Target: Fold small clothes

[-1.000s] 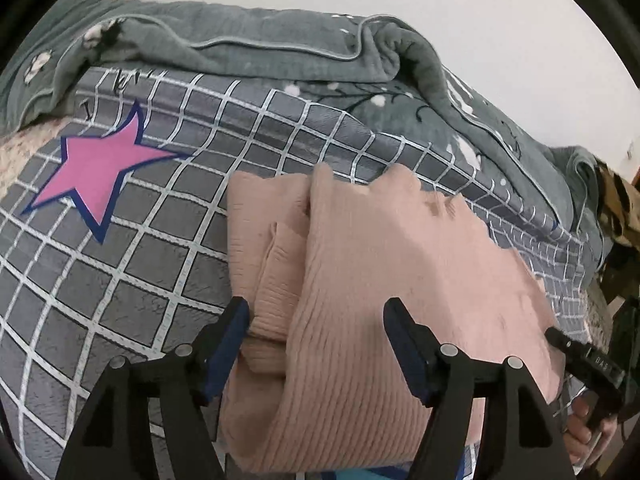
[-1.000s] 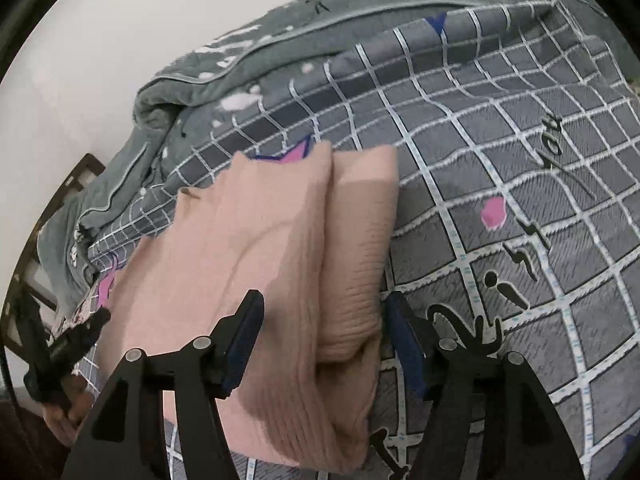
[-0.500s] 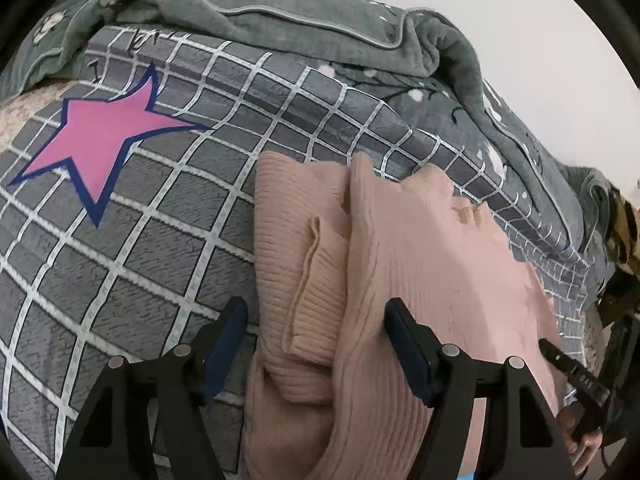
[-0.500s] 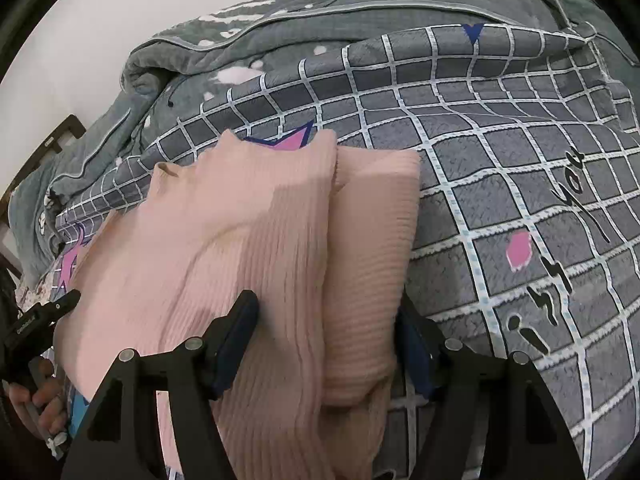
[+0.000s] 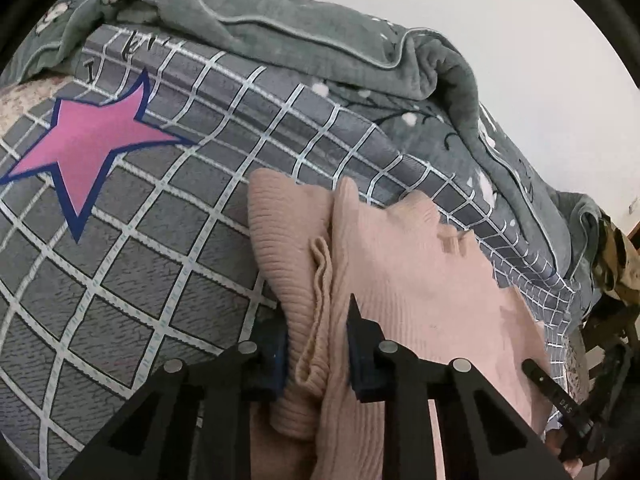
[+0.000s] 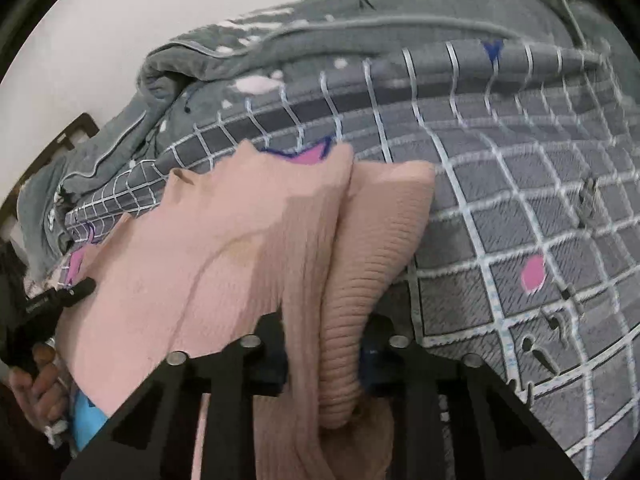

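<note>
Your left gripper [image 5: 318, 344] pinches the folded sleeve edge of the pink ribbed sweater [image 5: 416, 280]; your right gripper [image 6: 324, 360] clamps the opposite sleeve fold (this view is blurred, so the contact is probably firm). The sweater lies on the grey checked bedsheet [image 5: 160, 264], below a rumpled grey blanket [image 5: 320, 52].

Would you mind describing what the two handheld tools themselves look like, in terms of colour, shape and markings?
Both look alike. The left tool and the right tool each have matte black angular frames with triangular cut-outs, silver round bolt heads at the joints, and dark blue pads on the fingers. In each view the other tool shows as a black bar with small pale lettering, too small to read. No cables or sleeves are visible.
</note>
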A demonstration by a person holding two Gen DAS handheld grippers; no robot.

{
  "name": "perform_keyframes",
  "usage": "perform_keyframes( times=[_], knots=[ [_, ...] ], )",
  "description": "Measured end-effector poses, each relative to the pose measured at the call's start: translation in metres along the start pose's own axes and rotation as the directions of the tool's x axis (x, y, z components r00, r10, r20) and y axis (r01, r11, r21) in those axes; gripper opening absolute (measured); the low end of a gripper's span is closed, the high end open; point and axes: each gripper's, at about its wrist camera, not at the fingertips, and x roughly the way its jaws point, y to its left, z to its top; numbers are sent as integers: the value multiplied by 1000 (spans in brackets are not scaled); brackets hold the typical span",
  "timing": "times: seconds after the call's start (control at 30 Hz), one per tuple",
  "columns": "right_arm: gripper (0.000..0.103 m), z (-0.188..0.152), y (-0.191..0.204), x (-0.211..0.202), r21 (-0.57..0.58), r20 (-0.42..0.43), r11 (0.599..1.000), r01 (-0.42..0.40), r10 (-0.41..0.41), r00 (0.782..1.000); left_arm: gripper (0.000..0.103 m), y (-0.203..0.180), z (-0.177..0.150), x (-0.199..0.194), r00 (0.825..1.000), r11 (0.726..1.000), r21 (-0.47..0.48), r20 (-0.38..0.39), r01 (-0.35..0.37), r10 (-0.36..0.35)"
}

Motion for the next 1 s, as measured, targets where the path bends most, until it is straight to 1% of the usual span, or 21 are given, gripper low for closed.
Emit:
perform_keyframes(
  times=[0.07,0.1,0.2,0.27,0.33,0.43,0.57,0.8,0.9,1.0],
  knots=[
    [22,3,9,-10,-23,33,999,33,-32,999,22,-8,3,-9,1000,999,32,18,2,-3],
    [22,6,15,-20,-26,53,999,44,-43,998,21,-13,5,-16,1000,999,47,28,14,-15],
    [21,16,21,-43,3,66,1000,31,-31,997,21,-20,8,-36,996,996,55,40,75,-77],
    [21,22,26,-59,12,75,999,31,-31,997,21,-23,8,-46,996,995,47,25,86,-88],
    [21,23,31,-72,5,87,999,43,-43,995,21,-27,5,-59,995,993,68,18,97,-98],
    [21,19,35,-95,6,98,999,42,-43,994,21,-33,-4,-80,997,991,107,11,79,-81],
    [21,2,36,-114,12,90,999,32,-33,995,21,-30,-21,-100,998,990,126,-3,56,-56],
    [21,-49,20,-141,24,55,999,22,-23,998,21,-26,-65,-126,999,989,147,-30,20,-16],
    [21,-70,12,-146,20,38,999,30,-30,999,21,-24,-83,-136,999,986,164,-46,9,-2],
    [22,-84,2,-146,31,18,999,21,-22,1000,22,-19,-92,-139,998,988,157,-61,5,4]
  ],
)
